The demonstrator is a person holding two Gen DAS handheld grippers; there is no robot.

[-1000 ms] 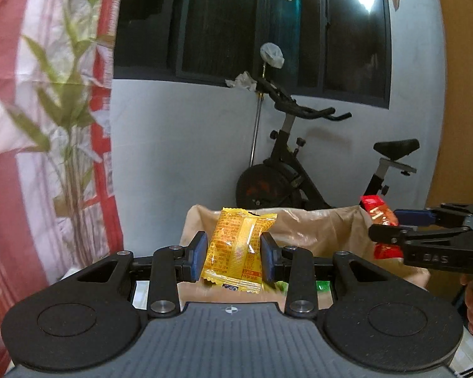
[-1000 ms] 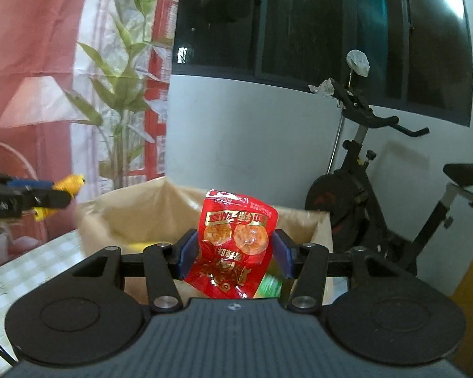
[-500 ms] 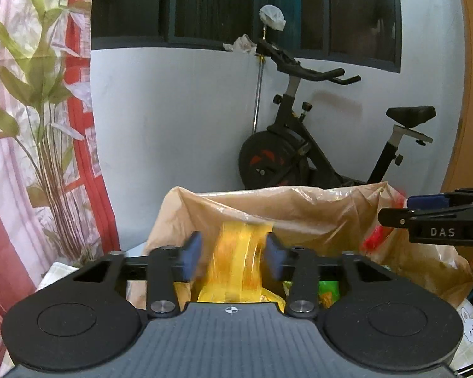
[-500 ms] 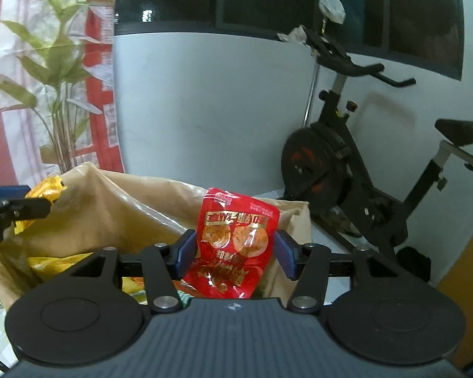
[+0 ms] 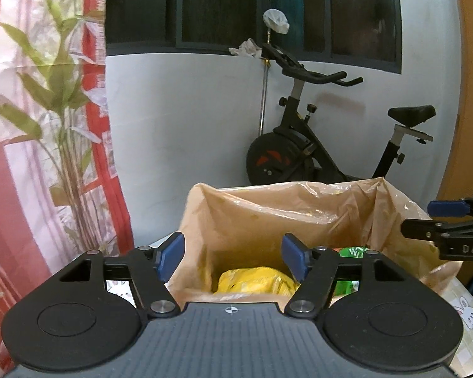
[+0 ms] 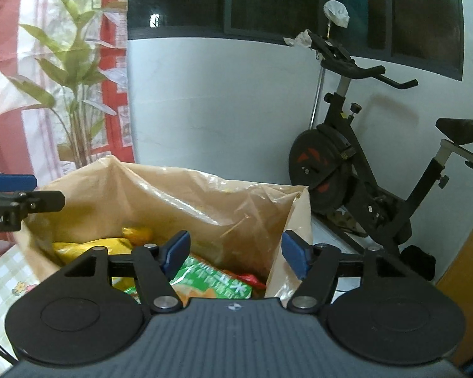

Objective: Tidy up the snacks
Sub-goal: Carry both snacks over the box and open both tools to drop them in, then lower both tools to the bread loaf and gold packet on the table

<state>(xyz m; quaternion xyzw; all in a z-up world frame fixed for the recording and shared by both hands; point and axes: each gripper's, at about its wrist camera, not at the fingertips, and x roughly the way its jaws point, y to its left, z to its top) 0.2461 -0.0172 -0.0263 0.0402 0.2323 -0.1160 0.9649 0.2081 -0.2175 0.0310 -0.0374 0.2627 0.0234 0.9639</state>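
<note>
A tan plastic bag [image 5: 268, 217] [image 6: 179, 201] stands open on the table and holds several snack packets. My left gripper [image 5: 233, 255] hovers over its near left part, jaws opening, with nothing between them. Below it lies a yellow packet [image 5: 252, 280]. My right gripper [image 6: 235, 253] hangs over the bag's right part, jaws opening and empty. Under it lie a green packet [image 6: 217, 280], a bit of a red packet [image 6: 252, 280] and yellow packets [image 6: 88, 249]. Each gripper shows at the edge of the other's view, the right gripper [image 5: 447, 220] and the left gripper [image 6: 25, 192].
The bag stands on a table with a checked, cartoon-print cloth [image 5: 470, 315] [image 6: 6, 271]. Behind it are a white wall, a black exercise bike [image 5: 318, 145] [image 6: 362, 163], dark windows and a red curtain with a leaf print [image 5: 47, 126].
Both grippers have opened and let go: the yellow packet dropped from the left one and the red packet from the right one into the bag. Both hands moved closer over the bag.
</note>
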